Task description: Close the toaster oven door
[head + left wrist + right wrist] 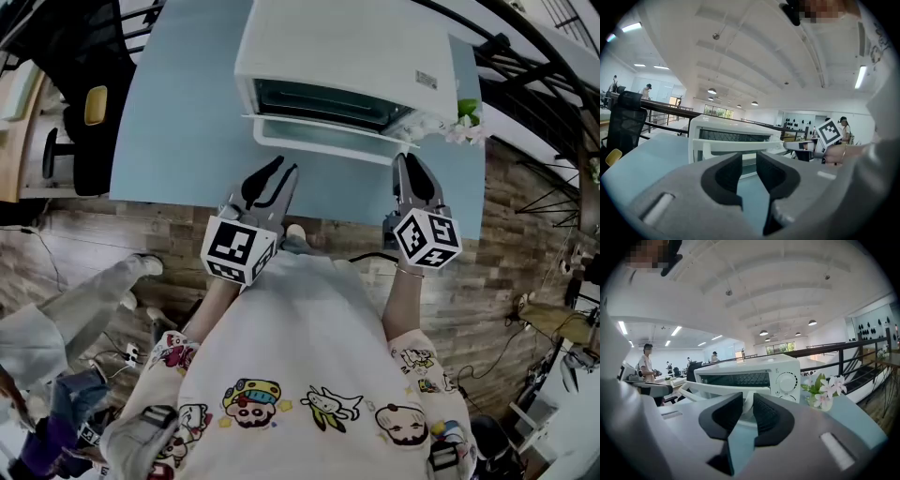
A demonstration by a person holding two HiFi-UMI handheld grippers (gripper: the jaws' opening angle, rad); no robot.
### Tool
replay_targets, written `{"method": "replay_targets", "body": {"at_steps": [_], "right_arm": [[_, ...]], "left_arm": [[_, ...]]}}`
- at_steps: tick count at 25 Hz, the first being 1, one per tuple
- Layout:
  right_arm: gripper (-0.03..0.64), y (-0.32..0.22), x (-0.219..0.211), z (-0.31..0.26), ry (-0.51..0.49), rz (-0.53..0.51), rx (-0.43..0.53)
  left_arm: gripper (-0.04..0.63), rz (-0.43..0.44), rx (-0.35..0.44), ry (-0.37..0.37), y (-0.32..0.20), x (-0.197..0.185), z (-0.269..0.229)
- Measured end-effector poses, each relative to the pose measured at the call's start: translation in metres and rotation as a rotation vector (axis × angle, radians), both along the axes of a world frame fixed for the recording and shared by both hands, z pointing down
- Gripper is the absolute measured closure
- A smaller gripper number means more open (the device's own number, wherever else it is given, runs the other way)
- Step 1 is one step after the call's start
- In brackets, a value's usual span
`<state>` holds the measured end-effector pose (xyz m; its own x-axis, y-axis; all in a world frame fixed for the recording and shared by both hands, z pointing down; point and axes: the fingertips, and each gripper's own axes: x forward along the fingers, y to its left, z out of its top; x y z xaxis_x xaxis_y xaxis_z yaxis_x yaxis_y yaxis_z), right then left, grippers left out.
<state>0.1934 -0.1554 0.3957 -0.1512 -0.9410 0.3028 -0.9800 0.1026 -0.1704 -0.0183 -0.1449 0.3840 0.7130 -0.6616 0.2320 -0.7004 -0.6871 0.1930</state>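
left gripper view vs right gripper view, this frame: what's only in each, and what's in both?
Left gripper view only: the left claw, open and empty; the marker cube on the right claw, and the hand holding it.
Right gripper view only: the oven's control dial, pink-white flowers, and a close look at the right claw's jaws, apparently closed on the door handle.
Both: the white toaster oven, not fully shut, on the blue table.
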Motion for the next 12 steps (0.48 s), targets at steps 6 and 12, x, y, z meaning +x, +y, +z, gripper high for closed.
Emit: {"method": "replay_targets", "body": {"at_steps": [6, 12], "right_arm": [[0.534, -0.026, 0.005, -0.014, 0.014, 0.008, 0.035], [0.535, -0.046, 0.008, -0.022, 0.027, 0.013, 0.052]], "left_arm": [[0.499, 0.002, -0.002, -0.001, -0.012, 0.001, 0.000], [0.499, 0.007, -0.006, -0.005, -0.025, 0.003, 0.001]]}}
